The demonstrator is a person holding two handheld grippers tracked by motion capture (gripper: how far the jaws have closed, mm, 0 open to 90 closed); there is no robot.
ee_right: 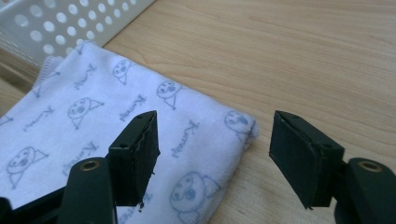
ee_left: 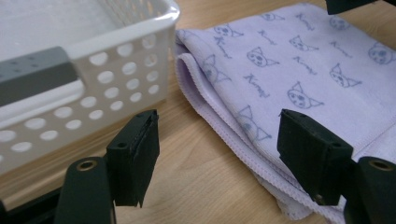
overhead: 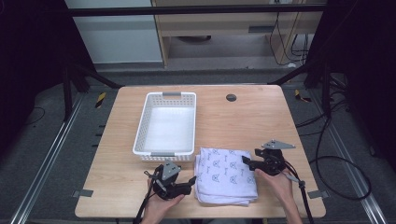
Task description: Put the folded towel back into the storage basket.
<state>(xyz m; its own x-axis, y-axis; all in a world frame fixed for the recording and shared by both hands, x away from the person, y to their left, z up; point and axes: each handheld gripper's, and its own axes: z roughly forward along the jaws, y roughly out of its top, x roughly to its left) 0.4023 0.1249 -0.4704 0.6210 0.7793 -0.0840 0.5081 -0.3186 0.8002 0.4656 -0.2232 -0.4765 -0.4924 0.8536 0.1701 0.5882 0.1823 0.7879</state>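
Note:
A folded pale lilac towel (overhead: 226, 176) printed with small cat faces lies on the wooden table near its front edge. My left gripper (overhead: 191, 181) sits just left of the towel, pointing at it. In the left gripper view the gripper (ee_left: 219, 140) stands open, with the towel's (ee_left: 289, 60) hemmed left edge running between the jaws, untouched. My right gripper (overhead: 246, 161) is at the towel's far right corner. The right gripper view shows this gripper (ee_right: 212, 140) open low over that corner of the towel (ee_right: 84, 116), pads clear of the cloth.
A white perforated basket (overhead: 166, 126) with grey handles stands empty just behind the towel, close to my left gripper; its wall (ee_left: 121, 60) is a short way from the left jaw. A round dark grommet (overhead: 231, 97) marks the table's far side. Bare wood spreads to the right.

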